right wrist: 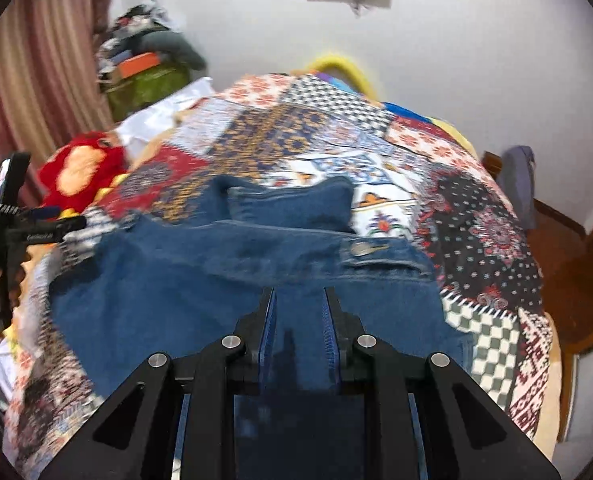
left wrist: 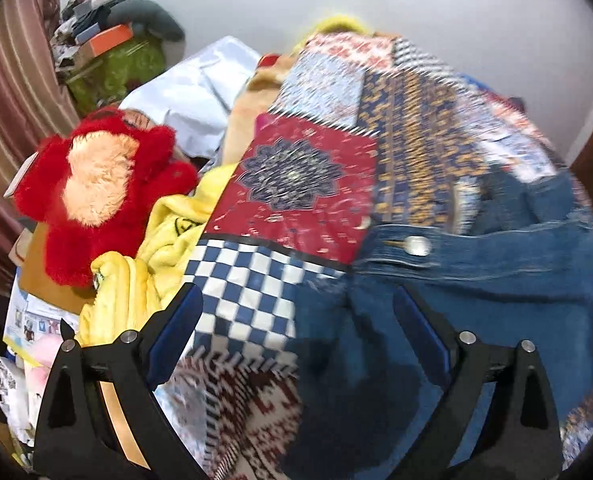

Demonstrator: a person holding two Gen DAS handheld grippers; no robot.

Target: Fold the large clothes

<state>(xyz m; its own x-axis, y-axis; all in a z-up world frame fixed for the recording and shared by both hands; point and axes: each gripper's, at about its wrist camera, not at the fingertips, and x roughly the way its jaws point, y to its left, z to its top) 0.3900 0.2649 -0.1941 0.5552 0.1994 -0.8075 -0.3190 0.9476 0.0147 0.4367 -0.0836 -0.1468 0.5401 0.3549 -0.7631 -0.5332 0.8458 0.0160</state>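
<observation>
A blue denim garment [right wrist: 200, 276] with metal buttons lies spread on a patchwork bedspread [right wrist: 476, 216]. It also shows in the left wrist view [left wrist: 476, 280], at the lower right. My left gripper [left wrist: 296, 300] is open and wide, above the garment's left edge and the checkered patch, holding nothing. It shows at the far left of the right wrist view [right wrist: 36, 224], held by a hand. My right gripper [right wrist: 298, 300] hovers over the middle of the denim, its jaws narrowly apart with nothing between them.
A red and peach plush toy [left wrist: 96, 188] and a yellow blanket [left wrist: 136, 280] lie left of the bedspread. A white pillow [left wrist: 200, 92] sits behind. Cluttered boxes [left wrist: 108, 52] stand by a striped curtain [left wrist: 12, 92]. A wooden bed frame [right wrist: 564, 240] edges the right side.
</observation>
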